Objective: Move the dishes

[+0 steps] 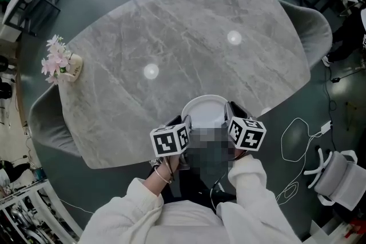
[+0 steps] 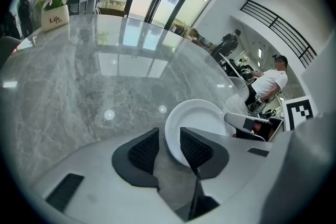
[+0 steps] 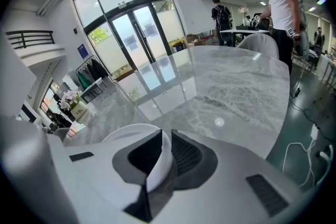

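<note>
Txt: "Life" on flower pot [image 2: 54,19]

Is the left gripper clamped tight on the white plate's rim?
No: in its own view the left gripper has its jaws apart, with the rim of the white plate between them and bare table showing beside it.

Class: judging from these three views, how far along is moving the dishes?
Done: nothing visibly; the one white plate sits at the table's near edge. In hand: the right gripper is shut on its rim; the left gripper stands open at the rim. Left, probably: the move itself.
</note>
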Motion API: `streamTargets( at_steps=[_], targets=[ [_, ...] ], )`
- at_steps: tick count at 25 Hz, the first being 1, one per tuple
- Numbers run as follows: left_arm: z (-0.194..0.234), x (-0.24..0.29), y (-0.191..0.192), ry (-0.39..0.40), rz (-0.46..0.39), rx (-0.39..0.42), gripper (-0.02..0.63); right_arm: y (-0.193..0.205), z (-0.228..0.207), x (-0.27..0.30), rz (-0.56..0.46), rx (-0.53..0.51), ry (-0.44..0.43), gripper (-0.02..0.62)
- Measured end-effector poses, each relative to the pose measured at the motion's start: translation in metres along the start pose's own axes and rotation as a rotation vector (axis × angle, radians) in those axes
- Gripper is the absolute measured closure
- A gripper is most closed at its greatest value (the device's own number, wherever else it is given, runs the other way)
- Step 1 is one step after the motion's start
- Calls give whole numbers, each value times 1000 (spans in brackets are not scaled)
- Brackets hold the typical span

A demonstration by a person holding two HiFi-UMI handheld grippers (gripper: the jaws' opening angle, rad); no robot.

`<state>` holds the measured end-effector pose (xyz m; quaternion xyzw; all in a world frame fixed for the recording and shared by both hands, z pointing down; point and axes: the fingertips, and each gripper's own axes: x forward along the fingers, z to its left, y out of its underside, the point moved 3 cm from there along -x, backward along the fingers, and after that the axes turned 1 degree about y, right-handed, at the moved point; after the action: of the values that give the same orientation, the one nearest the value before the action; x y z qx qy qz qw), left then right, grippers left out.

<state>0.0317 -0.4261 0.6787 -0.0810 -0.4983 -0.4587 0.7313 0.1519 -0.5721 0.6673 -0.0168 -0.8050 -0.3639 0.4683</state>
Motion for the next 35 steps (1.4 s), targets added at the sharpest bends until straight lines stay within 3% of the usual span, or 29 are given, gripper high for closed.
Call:
streamTargets(
  at_steps=[21,29,35],
  targets=[
    [21,-64,-22,14,-92,31,491,2,10,-43,-83,67,64,485],
    [39,-119,-38,40,-154,69,491,14,39,-73,-130,113,109,485],
    [68,-171,-44,76,-192,98,513,24,84,-103,-182,146,134,486]
  ],
)
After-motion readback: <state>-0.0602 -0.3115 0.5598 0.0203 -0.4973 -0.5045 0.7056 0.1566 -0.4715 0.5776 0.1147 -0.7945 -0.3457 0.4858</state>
